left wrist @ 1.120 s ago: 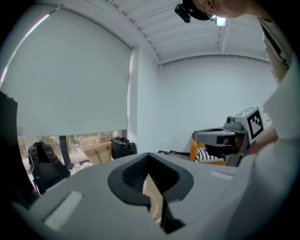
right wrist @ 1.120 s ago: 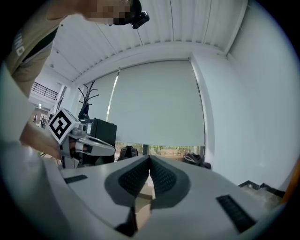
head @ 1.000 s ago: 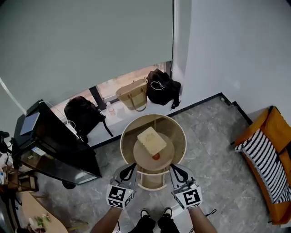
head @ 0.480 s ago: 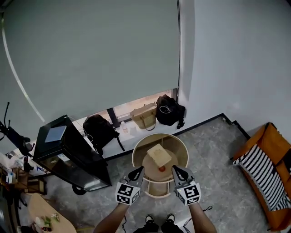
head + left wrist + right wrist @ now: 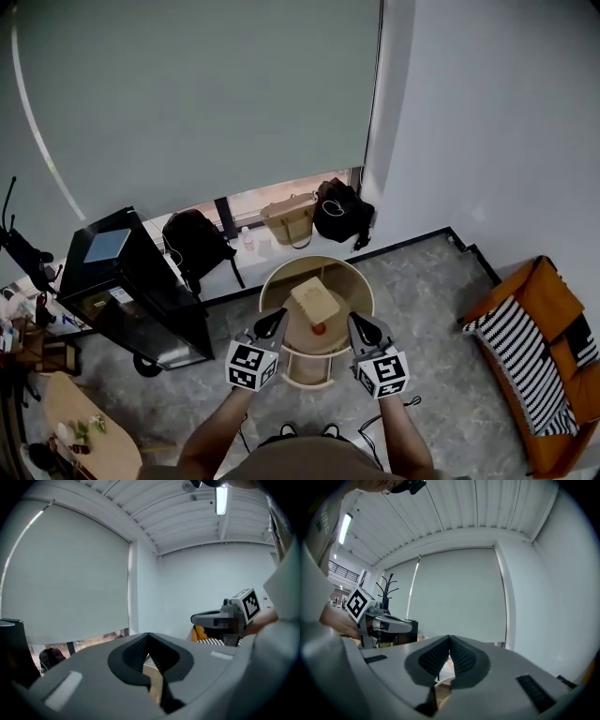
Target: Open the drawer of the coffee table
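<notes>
The coffee table (image 5: pixel 361 292) is round, pale wood, and stands on the grey floor (image 5: pixel 441 309) directly in front of the person, near the middle of the head view. The drawer (image 5: pixel 307 369) projects from the table's near side as a pale, curved-front tray and sits between the two grippers. A beige box (image 5: pixel 314 300) lies on the table top. A small red object (image 5: pixel 319 328) lies just beside the box, on its near side.

The left gripper (image 5: pixel 277 318) is at the table's near-left edge in the head view. Its jaws are pressed together with nothing between them. The right gripper (image 5: pixel 354 320) is at the near-right edge. Its jaws are likewise pressed together and empty. Both grippers point away from the person toward the window wall. In each gripper view the pale table shows only low down, under the jaws. Each gripper view also shows the other gripper off to one side.

Beyond the table, three bags stand along the foot of the window: a black backpack (image 5: pixel 195 242), a tan bag (image 5: pixel 289 218) and a black bag (image 5: pixel 339 211). A grey blind (image 5: pixel 187 103) covers most of the window above them. A black cabinet (image 5: pixel 131 305) stands to the left of the table, well apart from it. An orange seat (image 5: pixel 544 300) with a striped cushion (image 5: pixel 520 361) stands at the far right, beside the white wall (image 5: pixel 487 122).
</notes>
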A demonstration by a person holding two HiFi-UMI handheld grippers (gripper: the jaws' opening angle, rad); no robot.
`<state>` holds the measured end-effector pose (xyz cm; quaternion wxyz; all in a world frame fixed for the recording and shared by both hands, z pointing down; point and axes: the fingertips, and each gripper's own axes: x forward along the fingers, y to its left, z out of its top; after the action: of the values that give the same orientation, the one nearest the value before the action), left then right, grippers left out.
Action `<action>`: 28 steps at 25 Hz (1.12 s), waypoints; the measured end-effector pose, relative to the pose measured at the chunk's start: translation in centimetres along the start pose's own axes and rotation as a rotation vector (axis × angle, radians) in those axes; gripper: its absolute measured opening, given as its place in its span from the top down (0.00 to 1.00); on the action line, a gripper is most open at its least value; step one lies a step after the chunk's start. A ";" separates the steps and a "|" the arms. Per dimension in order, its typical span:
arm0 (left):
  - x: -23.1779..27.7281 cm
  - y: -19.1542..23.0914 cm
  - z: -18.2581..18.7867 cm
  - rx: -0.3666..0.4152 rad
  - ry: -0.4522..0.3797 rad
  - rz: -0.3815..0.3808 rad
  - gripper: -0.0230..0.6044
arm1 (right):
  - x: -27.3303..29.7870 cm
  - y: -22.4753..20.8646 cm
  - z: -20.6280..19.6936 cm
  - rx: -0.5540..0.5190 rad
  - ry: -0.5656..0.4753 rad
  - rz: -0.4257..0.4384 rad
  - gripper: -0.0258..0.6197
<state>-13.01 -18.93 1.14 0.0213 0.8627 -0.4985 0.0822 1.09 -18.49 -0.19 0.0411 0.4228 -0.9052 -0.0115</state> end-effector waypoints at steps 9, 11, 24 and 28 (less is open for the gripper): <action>-0.1 -0.3 0.9 0.013 -0.027 0.028 0.95 | -0.4 0.1 0.6 0.012 -0.016 0.007 0.95; -0.2 -0.5 0.9 0.011 -0.023 0.035 0.95 | -0.4 -0.1 0.8 0.012 -0.039 0.006 0.95; 0.1 -1.0 0.8 0.010 0.001 0.003 0.95 | -0.1 0.9 0.8 0.012 -0.015 0.017 0.95; -0.4 -1.2 0.2 -0.008 0.007 0.001 0.95 | -0.6 1.5 0.6 -0.001 0.005 0.028 0.95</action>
<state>-12.11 -18.01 0.95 0.0263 0.8620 -0.4993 0.0834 0.29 -17.05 -0.75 0.0436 0.4100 -0.9110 -0.0107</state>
